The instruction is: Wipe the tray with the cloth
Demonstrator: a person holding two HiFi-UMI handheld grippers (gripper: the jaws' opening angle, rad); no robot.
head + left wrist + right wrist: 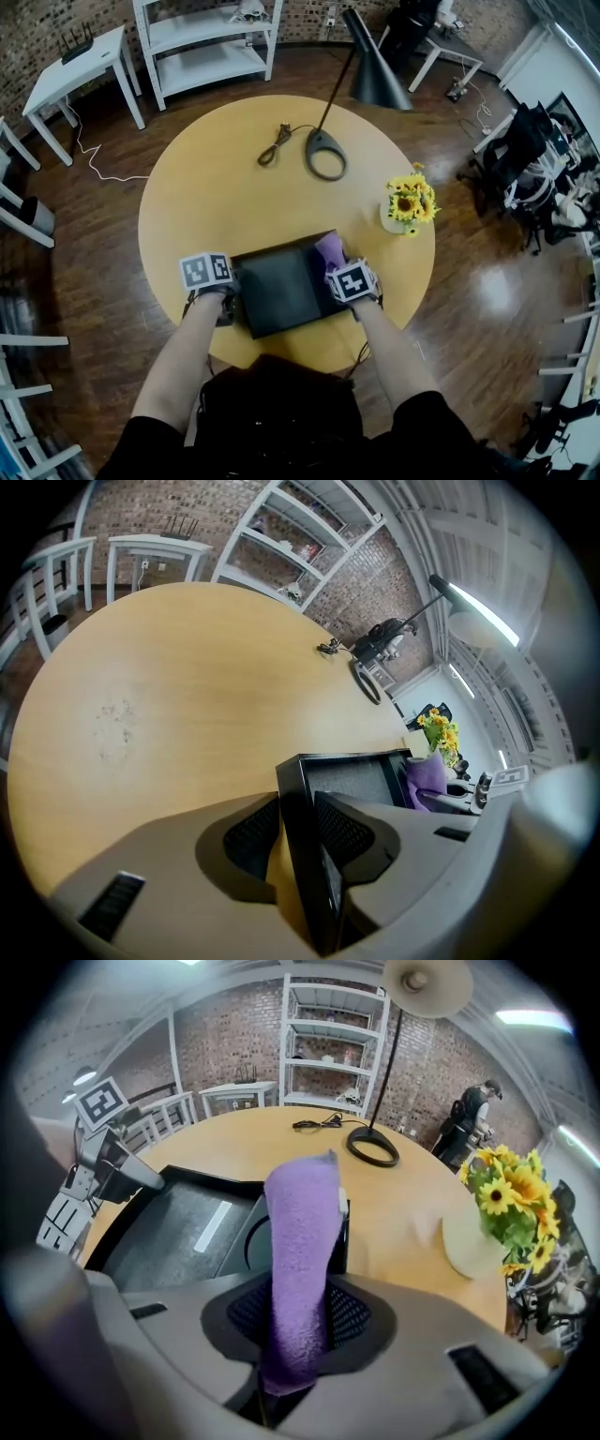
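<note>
The left gripper (298,808) is clamped over the near left wall of the tray (281,291), one jaw outside and one inside. That is a sound place to hold. The tray looks like a stiff, shallow, dark plastic thing, light enough to skate across the smooth wooden surface (206,197) if it were left free. The upright rim gives the jaws a firm edge, though such a thin wall may twist in the grip if pushed hard. The tray lies flat at the near edge of the surface, between the two grippers. Its textured floor shows bare, with only a pale streak of reflected light on it.

At its far right corner the right gripper (298,1321) is closed tight on the purple cloth (300,1241). The cloth is soft, fuzzy and limp, and weighs next to nothing. It is pinched low, with a folded length standing out past the jaws over the tray's corner. I expect that free end to bend and drag rather than press, so wiping will need the gripper brought low. The tray's corners and the foot of its walls will be the awkward spots.

Further back on the surface, well apart from the tray, lie a coiled cable (275,145) and the ring base of a lamp (325,153). To the right a vase of sunflowers (410,202) stands near the right gripper. It looks easy to topple and is the one thing a wide sweep could catch.
</note>
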